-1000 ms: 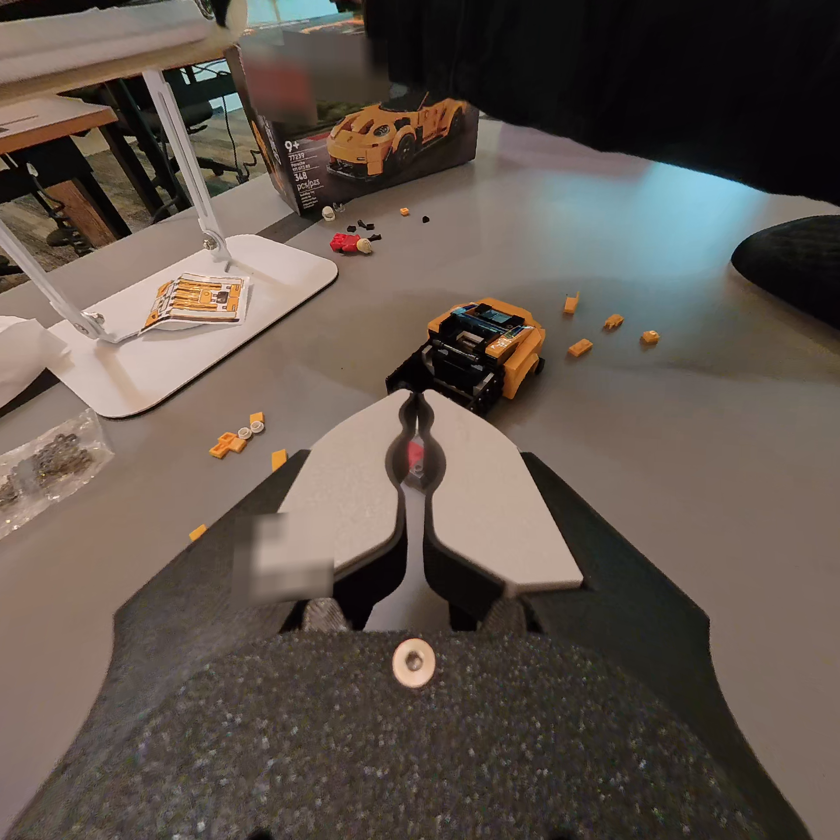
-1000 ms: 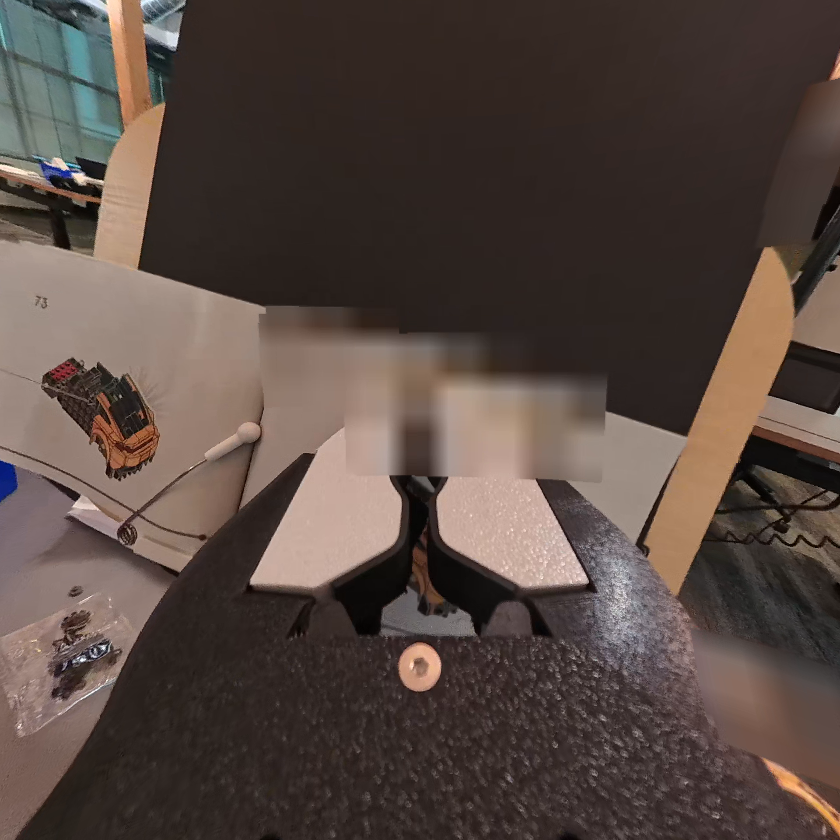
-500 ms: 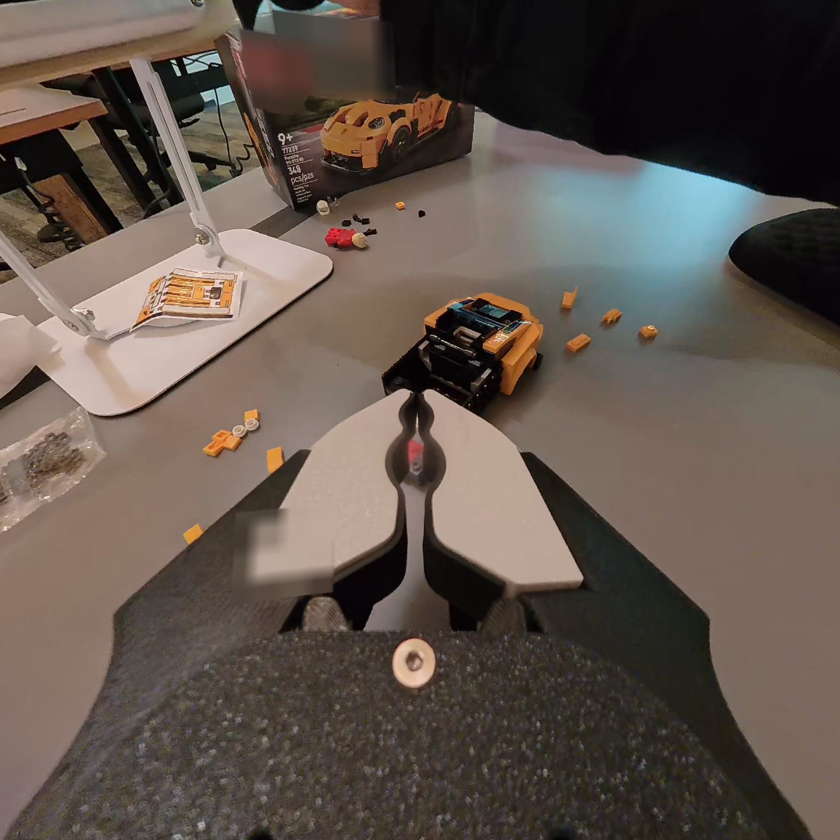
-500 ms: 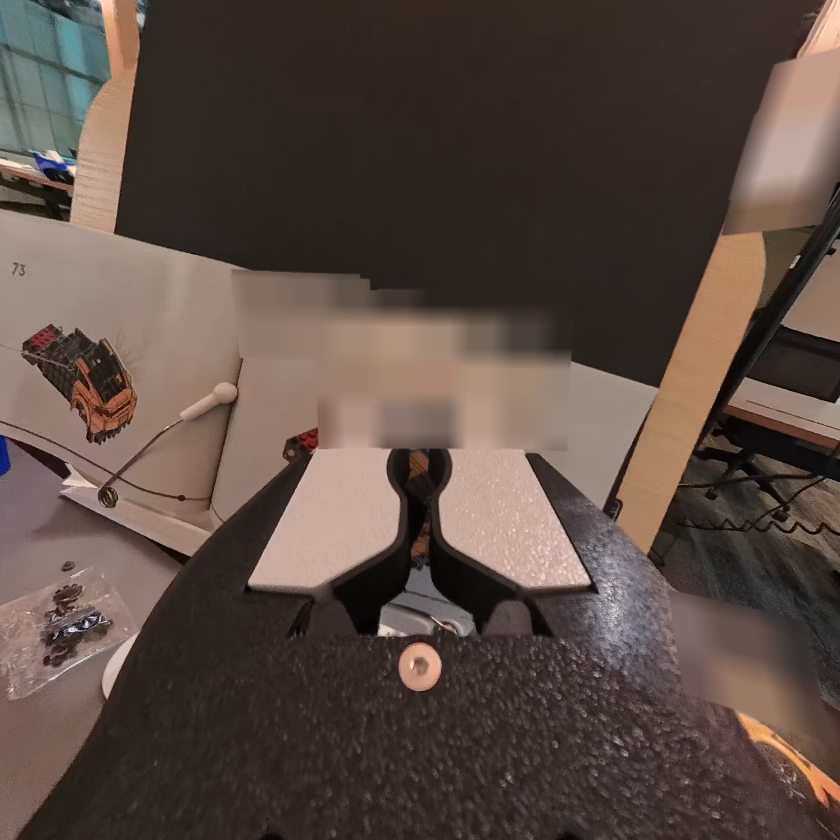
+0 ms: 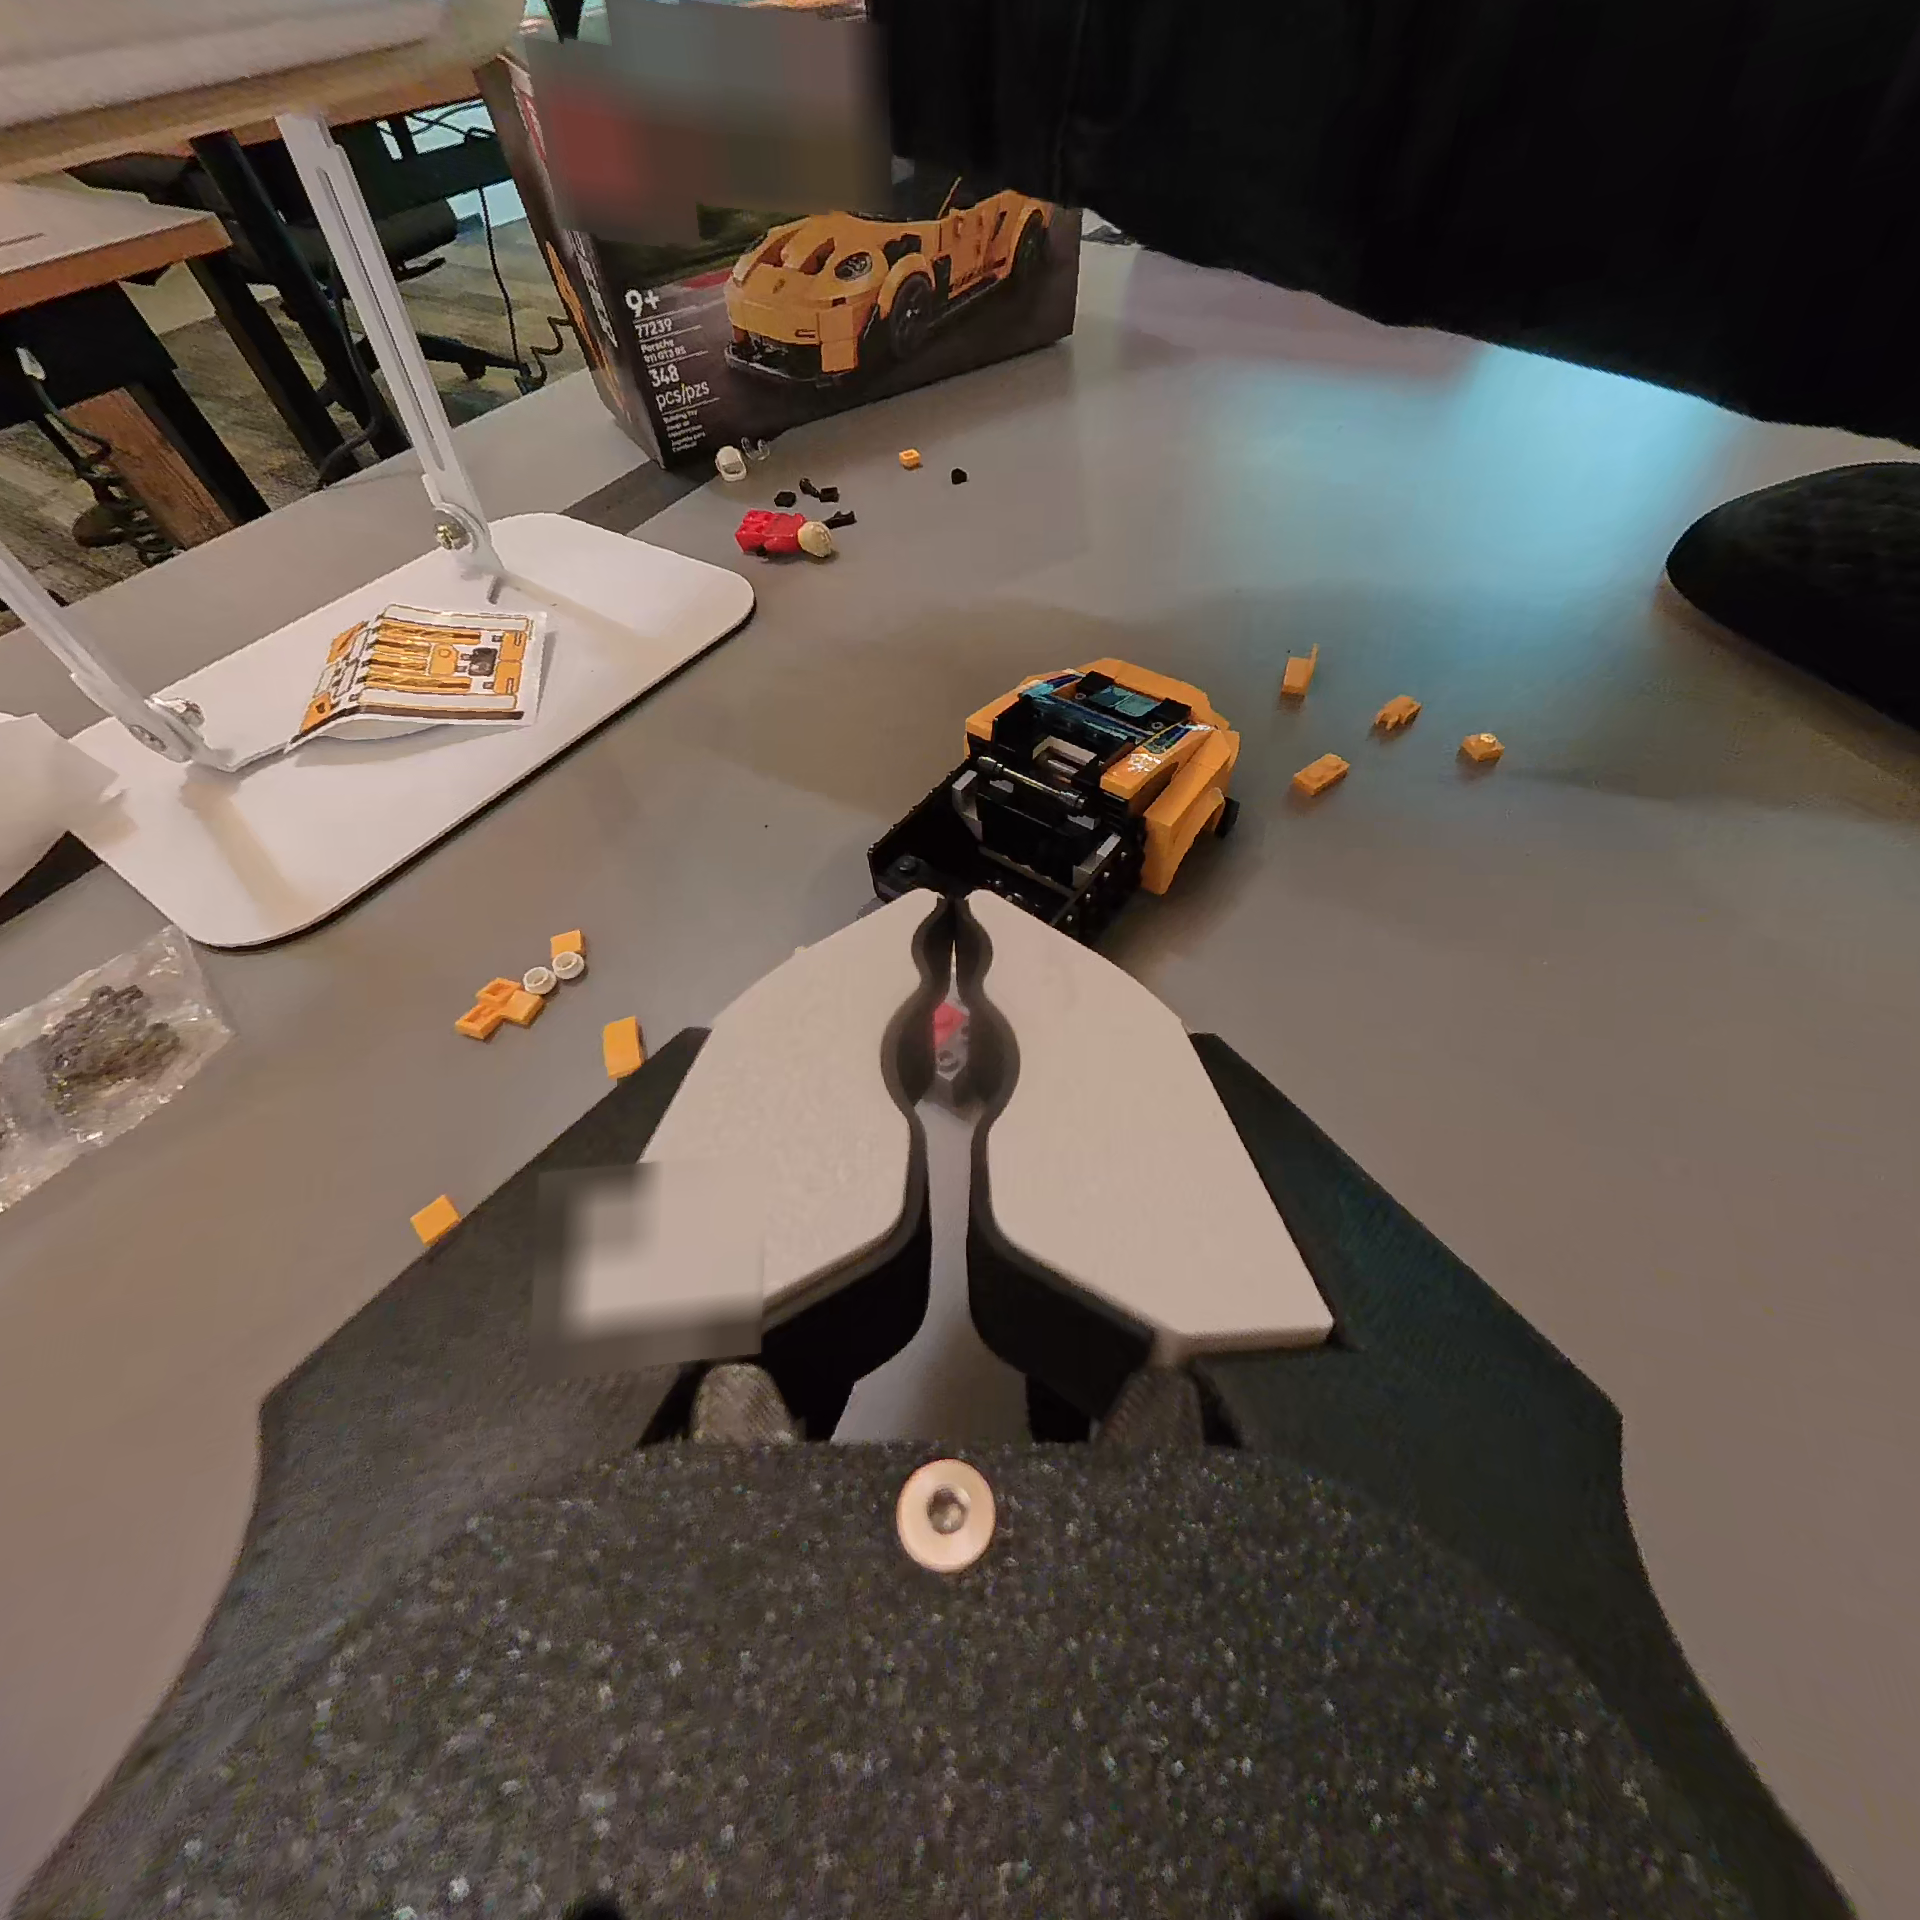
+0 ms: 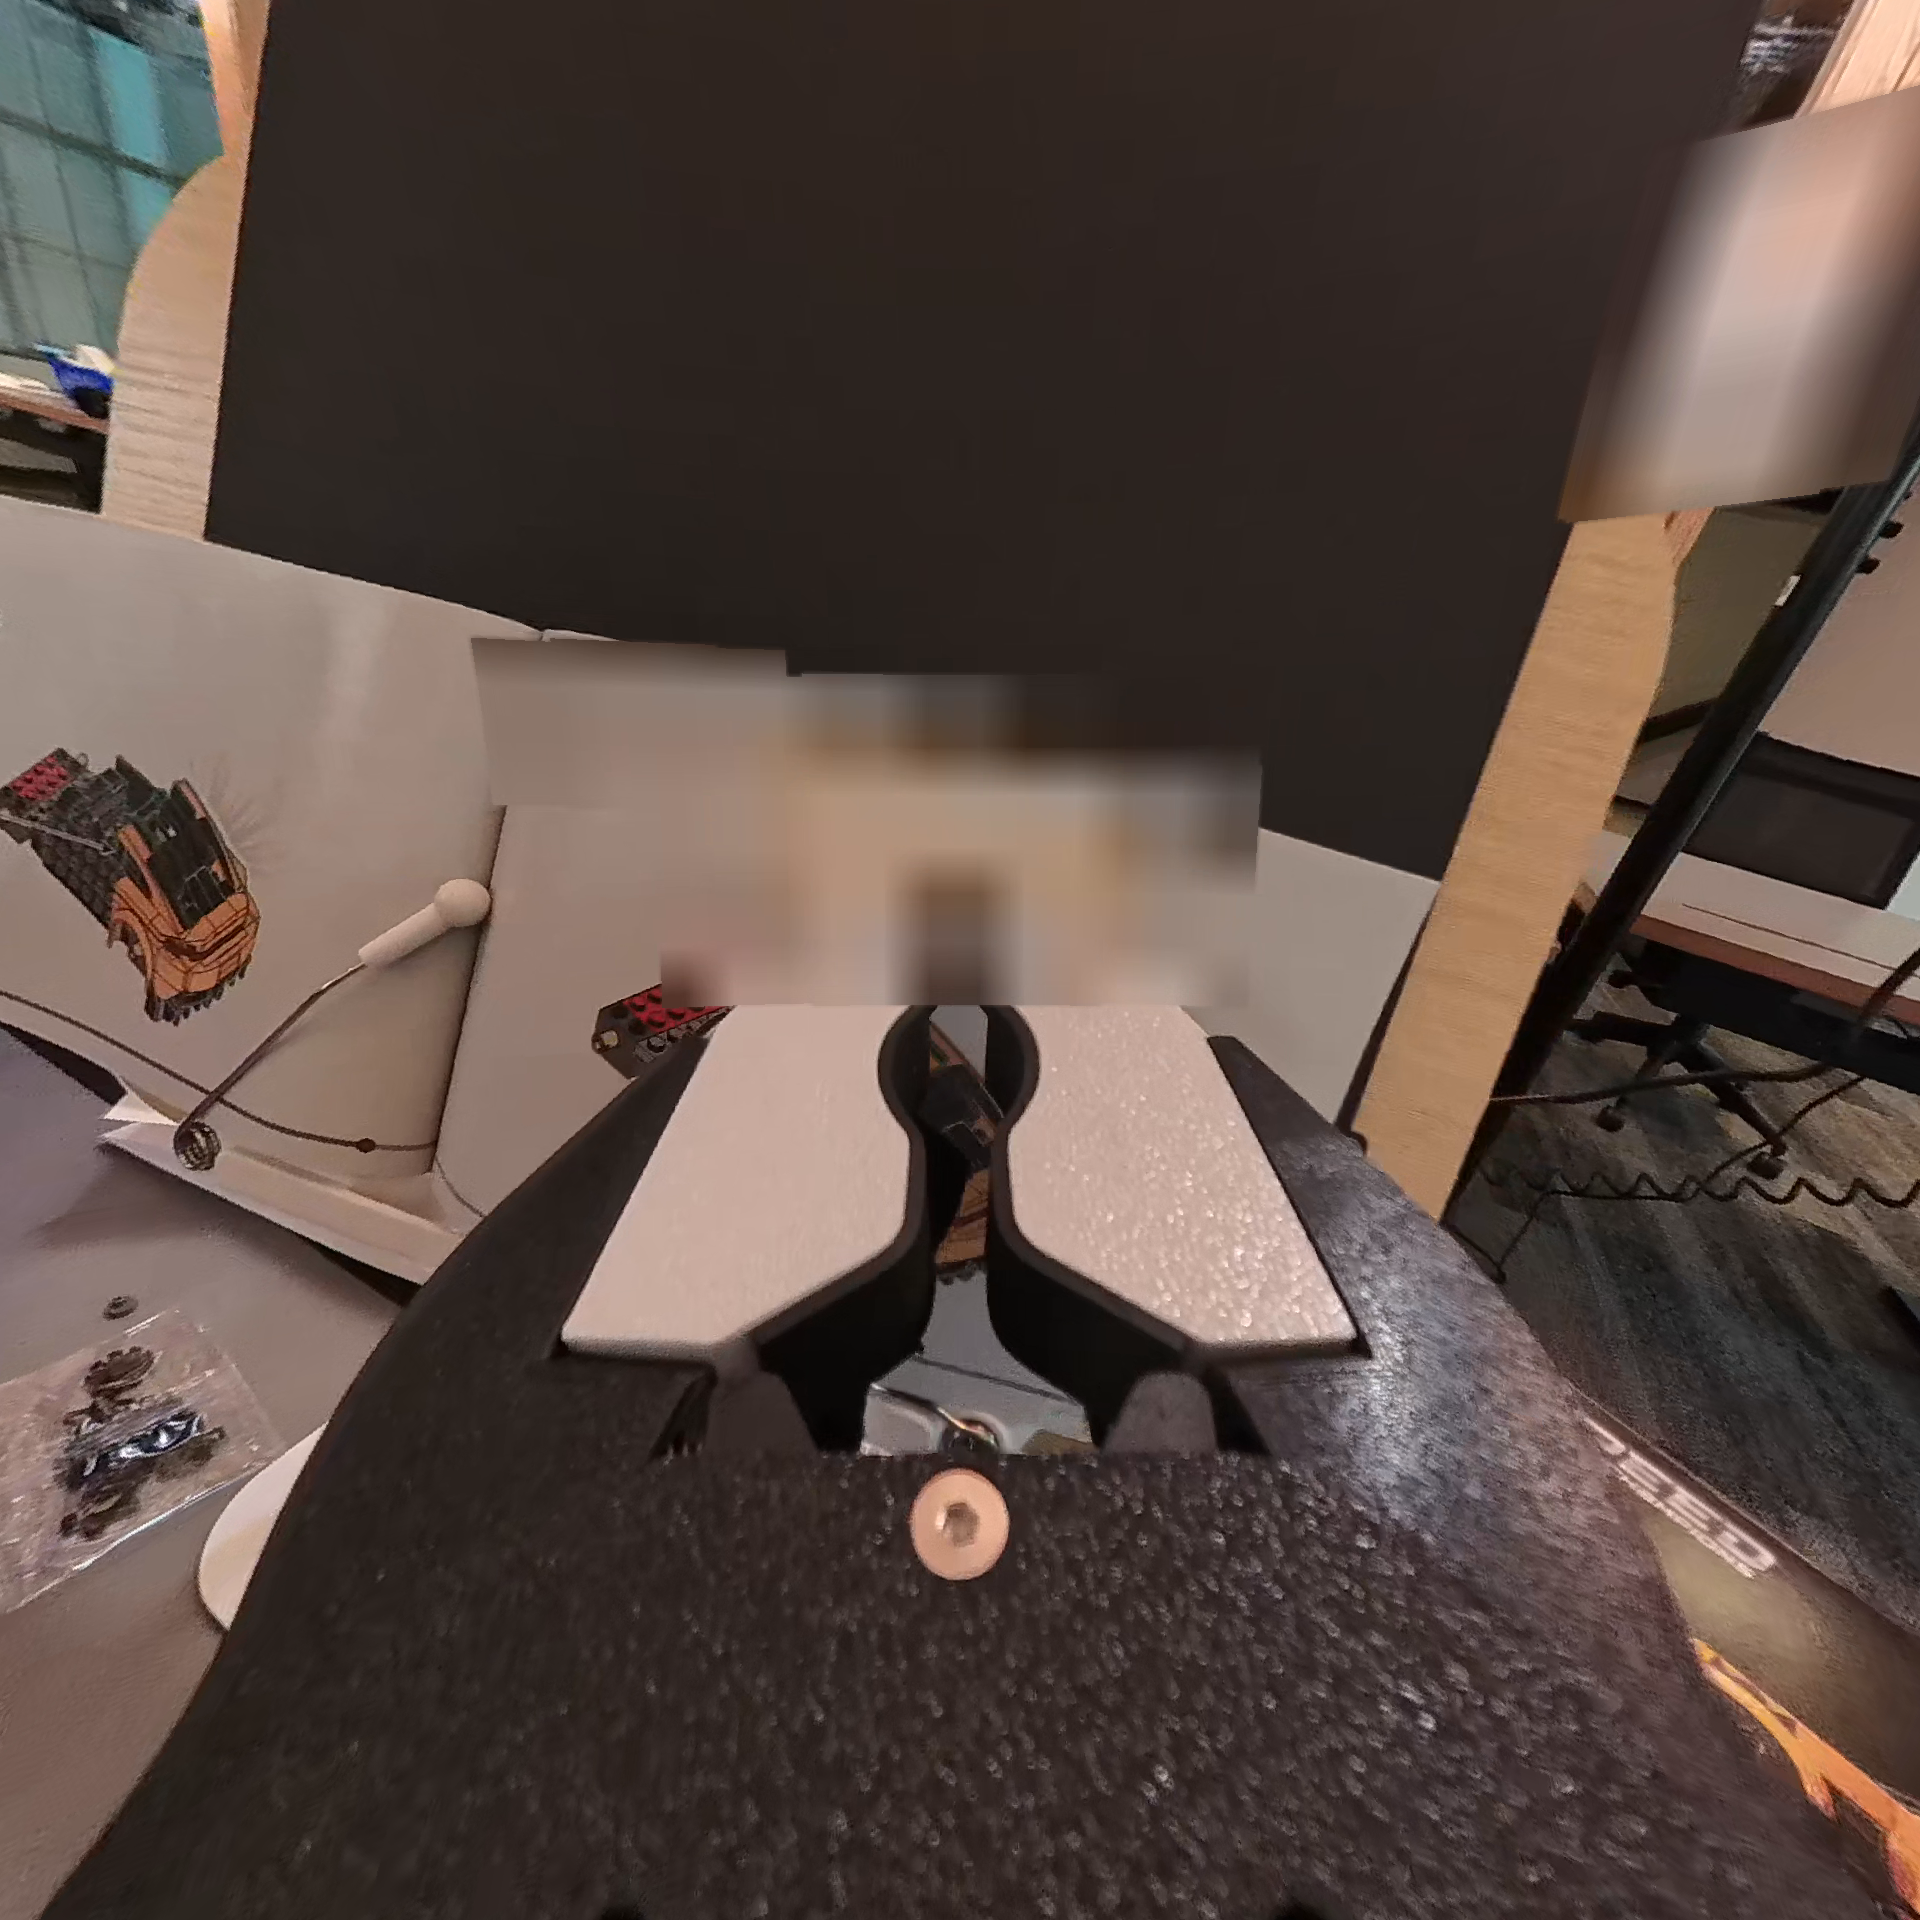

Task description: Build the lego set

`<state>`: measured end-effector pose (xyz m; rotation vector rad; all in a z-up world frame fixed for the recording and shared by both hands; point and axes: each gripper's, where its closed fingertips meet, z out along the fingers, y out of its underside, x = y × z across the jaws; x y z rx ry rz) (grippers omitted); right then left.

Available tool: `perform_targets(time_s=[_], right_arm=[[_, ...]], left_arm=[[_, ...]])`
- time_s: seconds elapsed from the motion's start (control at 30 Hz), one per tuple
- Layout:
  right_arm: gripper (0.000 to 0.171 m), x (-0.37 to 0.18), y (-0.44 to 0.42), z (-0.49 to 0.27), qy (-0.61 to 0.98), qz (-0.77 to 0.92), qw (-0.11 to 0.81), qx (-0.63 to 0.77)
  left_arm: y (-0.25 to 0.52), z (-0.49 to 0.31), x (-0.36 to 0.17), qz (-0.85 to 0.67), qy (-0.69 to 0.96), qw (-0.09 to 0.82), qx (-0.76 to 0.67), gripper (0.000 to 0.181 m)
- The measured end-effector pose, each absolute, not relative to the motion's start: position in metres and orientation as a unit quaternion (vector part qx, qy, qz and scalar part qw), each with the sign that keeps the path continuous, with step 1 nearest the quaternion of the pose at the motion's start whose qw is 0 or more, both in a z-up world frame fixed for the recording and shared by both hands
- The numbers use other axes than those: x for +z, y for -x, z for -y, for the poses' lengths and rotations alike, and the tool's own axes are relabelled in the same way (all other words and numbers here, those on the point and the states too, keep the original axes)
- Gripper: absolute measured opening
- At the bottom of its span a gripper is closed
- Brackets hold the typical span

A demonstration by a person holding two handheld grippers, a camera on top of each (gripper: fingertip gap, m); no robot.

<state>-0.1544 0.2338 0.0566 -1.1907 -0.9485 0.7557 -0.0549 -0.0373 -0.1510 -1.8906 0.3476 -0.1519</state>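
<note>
A partly built orange and black lego car (image 5: 1081,790) stands on the grey table (image 5: 1455,1039), just beyond my left gripper (image 5: 951,914). The left gripper is shut on a small red piece (image 5: 948,1029), which shows in the hollow between its fingers, above the table. My right gripper (image 6: 951,1023) is raised and points at the open instruction booklet (image 6: 260,831) on its stand. Its jaws are closed to a narrow slit, its tips sit under a blurred patch, and only the printed page shows through the slit. Loose orange pieces lie right (image 5: 1320,774) and left (image 5: 499,1008) of the car.
The set's box (image 5: 831,312) stands at the back, with a red minifigure (image 5: 779,532) and tiny parts before it. A sticker sheet (image 5: 426,665) lies on the white stand base (image 5: 416,810). A bag of small black parts (image 5: 94,1049) (image 6: 114,1444) lies left. A dark panel (image 6: 935,364) rises behind the booklet. The tips of one gripper are about 35 cm away from the tips of the other.
The right gripper has swung to the right across the booklet, so the page drawing slid left. The left gripper has drifted only slightly and still holds the red piece.
</note>
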Motion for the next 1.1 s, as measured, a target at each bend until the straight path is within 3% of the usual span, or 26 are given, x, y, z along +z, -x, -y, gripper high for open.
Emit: perform_targets(time_s=[0.8, 0.97, 1.1], right_arm=[[0.006, 0.059, 0.139, -0.246, 0.533, 0.410, 0.666, 0.324], [0.009, 0.049, 0.111, -0.215, 0.501, 0.469, 0.648, 0.331], [0.019, 0.007, 0.059, -0.170, 0.474, 0.572, 0.588, 0.319]], left_arm=[[0.054, 0.037, -0.155, -0.149, 0.810, 0.563, -0.067, 0.000], [0.055, 0.038, -0.154, -0.148, 0.810, 0.564, -0.065, 0.000], [0.054, 0.039, -0.152, -0.151, 0.807, 0.567, -0.067, 0.000]])
